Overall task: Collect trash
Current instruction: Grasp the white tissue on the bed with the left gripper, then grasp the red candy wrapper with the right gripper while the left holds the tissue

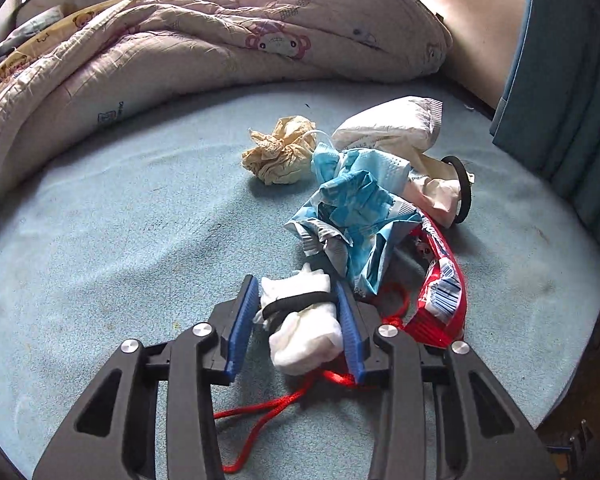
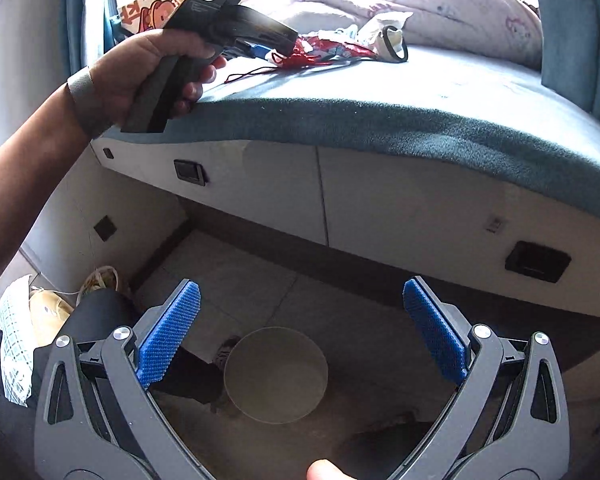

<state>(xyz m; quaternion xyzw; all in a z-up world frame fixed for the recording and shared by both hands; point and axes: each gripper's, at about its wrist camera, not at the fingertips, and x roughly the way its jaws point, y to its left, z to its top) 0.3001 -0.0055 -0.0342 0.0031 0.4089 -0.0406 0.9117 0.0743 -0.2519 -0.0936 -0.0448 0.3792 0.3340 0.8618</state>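
Observation:
In the left wrist view my left gripper (image 1: 296,292) is shut on a white tissue wad (image 1: 304,332) bound with a black band, low over the blue bed sheet (image 1: 140,240). Just beyond lie a crumpled blue wrapper (image 1: 352,216), a red wrapper (image 1: 440,296), a red string (image 1: 268,412), a beige paper ball (image 1: 280,152), a white bag (image 1: 392,124) and a black hair tie (image 1: 462,188). In the right wrist view my right gripper (image 2: 300,312) is open and empty above a round bin (image 2: 276,376) on the floor. The left gripper (image 2: 236,28) shows there over the bed.
A folded pink quilt (image 1: 180,48) lies along the far side of the bed. A blue curtain (image 1: 572,80) hangs at the right. Below the bed edge (image 2: 380,120) are white cabinet fronts (image 2: 420,220) with black handles. Shoes (image 2: 52,312) sit on the floor at left.

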